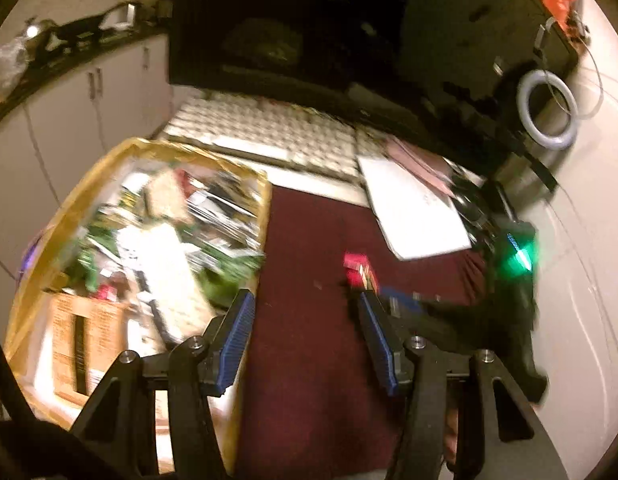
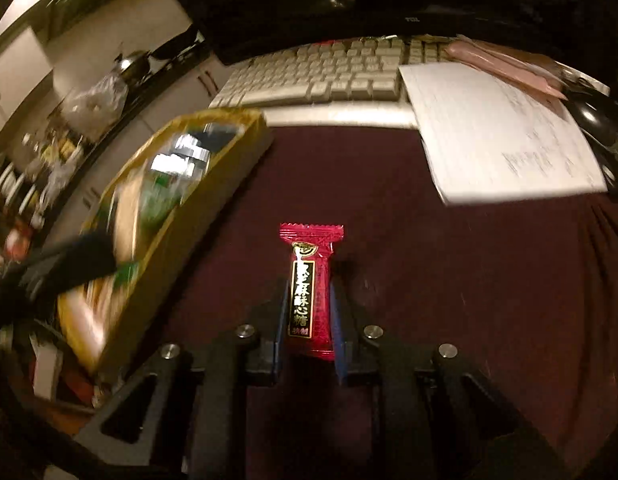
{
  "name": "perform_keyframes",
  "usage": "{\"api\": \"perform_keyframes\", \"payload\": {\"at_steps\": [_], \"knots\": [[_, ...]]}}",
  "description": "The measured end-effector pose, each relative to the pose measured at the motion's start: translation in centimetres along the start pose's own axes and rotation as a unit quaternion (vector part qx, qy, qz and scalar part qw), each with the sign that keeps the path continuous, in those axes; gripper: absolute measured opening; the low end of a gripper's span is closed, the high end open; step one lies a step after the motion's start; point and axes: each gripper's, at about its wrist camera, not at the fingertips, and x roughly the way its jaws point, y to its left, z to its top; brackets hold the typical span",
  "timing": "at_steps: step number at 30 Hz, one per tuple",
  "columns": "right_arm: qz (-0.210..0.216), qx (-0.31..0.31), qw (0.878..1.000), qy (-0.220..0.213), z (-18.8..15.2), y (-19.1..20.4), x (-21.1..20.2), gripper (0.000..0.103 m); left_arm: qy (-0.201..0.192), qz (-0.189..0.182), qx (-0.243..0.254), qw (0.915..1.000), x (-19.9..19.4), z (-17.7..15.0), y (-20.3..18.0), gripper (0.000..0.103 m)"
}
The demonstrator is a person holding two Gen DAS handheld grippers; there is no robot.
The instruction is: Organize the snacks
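Candy: red wrapped candy (image 2: 311, 288) lies lengthwise between the right claw (image 2: 309, 292) fingers, clamped, over the maroon surface (image 2: 449, 280).
Left claw (image 1: 305, 312): spread wide, holding nothing.
Box: yellow snack box (image 1: 265, 200) left of both, blurred.
Behind: keyboard (image 2: 321, 76), paper (image 2: 501, 136).

Maroon cloth-covered desk (image 2: 449, 272), w/ yellow snack box (image 2: 213, 184), beige keyboard (image 2: 317, 76), white paper (image 2: 501, 140), red candy (image 2: 311, 280)
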Motion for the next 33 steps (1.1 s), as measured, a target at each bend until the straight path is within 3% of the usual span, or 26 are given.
{"api": "perform_keyframes", "payload": {"at_steps": [5,10,13,17,22,25,29,33], "knots": [[0.001,-0.022,1.0,-0.006,-3.2,-0.4,-2.4,0.022,0.051,-0.036,0.038,0.9974,2.5,-1.5,-3.3,0.054],[-0.018,-0.042,0.999,-0.002,-4.5,-0.1,-2.0,0.024,0.092,-0.05,0.084,0.9909,5.5,-3.3,-6.3,0.054],[-0.022,-0.052,0.998,-0.007,-4.9,-0.4,-2.5,0.025,0.129,-0.056,0.085,0.9863,7.7,-4.0,-6.8,0.051],[-0.011,-0.043,0.999,-0.012,-5.7,-0.9,-3.5,0.036,0.131,-0.056,0.075,0.9869,8.4,-4.5,-6.4,0.049],[-0.02,-0.044,0.999,-0.015,-6.1,-0.5,-3.6,0.033,0.127,-0.051,0.07,0.988,8.4,-4.6,-6.5,0.047],[-0.03,-0.058,0.998,-0.018,-6.2,0.1,-3.4,0.027,0.128,-0.056,0.076,0.9873,8.5,-4.8,-7.1,0.036],[-0.012,-0.048,0.998,-0.03,-5.9,0.4,-4.3,0.026,0.124,-0.058,0.086,0.9868,8.1,-4.8,-7.6,0.033],[0.001,-0.065,0.996,-0.063,-5.3,1.8,-5.6,0.026,0.115,-0.088,0.048,0.9883,6.7,-3.9,-6.1,0.033]]}}
